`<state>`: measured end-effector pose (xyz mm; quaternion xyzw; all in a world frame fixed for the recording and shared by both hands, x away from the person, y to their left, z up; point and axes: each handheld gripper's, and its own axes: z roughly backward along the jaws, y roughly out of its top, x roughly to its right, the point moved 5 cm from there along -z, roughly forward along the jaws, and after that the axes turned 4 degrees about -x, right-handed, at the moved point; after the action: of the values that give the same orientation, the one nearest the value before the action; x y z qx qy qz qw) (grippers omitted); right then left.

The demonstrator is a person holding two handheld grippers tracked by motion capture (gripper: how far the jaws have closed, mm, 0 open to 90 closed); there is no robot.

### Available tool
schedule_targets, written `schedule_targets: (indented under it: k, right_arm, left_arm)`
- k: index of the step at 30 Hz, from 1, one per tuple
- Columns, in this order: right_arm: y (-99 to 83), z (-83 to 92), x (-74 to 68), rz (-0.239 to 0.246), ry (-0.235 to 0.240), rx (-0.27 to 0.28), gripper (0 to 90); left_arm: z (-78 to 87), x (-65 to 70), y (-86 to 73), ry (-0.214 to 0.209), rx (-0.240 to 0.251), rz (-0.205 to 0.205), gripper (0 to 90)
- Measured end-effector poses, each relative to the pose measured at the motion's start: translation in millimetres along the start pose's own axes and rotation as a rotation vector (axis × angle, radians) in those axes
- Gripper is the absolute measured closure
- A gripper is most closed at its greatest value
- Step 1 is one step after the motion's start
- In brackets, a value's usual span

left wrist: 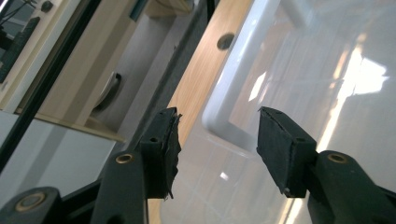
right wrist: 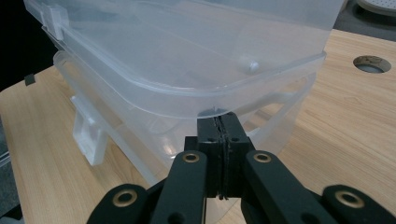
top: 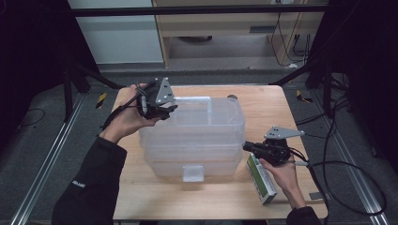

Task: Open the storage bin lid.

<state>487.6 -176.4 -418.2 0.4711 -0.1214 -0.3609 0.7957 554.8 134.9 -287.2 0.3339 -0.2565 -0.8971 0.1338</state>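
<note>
Clear plastic, glossy and round-cornered, forms the storage box (top: 192,140) in the middle of the pale wooden table (top: 263,101), its lid (right wrist: 187,51) sitting askew on the tub. A white handle (left wrist: 229,88) lies on the lid. The left gripper (top: 157,105) hovers over the box's far left corner, jaws apart and empty. The right gripper (right wrist: 219,135), jaws pressed together, touches the lid's rim (whether it pinches the edge is unclear). A green-and-white carton (top: 262,180) lies beside the box.
</note>
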Motion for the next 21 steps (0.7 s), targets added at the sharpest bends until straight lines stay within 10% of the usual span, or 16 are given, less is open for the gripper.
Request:
schedule_targets:
  k: [9,21]
  right_arm:
    - [-0.5,0.9,-0.2,0.001,-0.002,-0.001,88.9]
    - [-2.4,-0.1,0.3,0.000,-0.008,-0.007,88.6]
  left_arm:
    - [17.6,-3.2,-30.1,0.052,0.059,0.158,48.0]
    - [35.9,-12.9,-85.9,0.181,0.182,0.491,53.6]
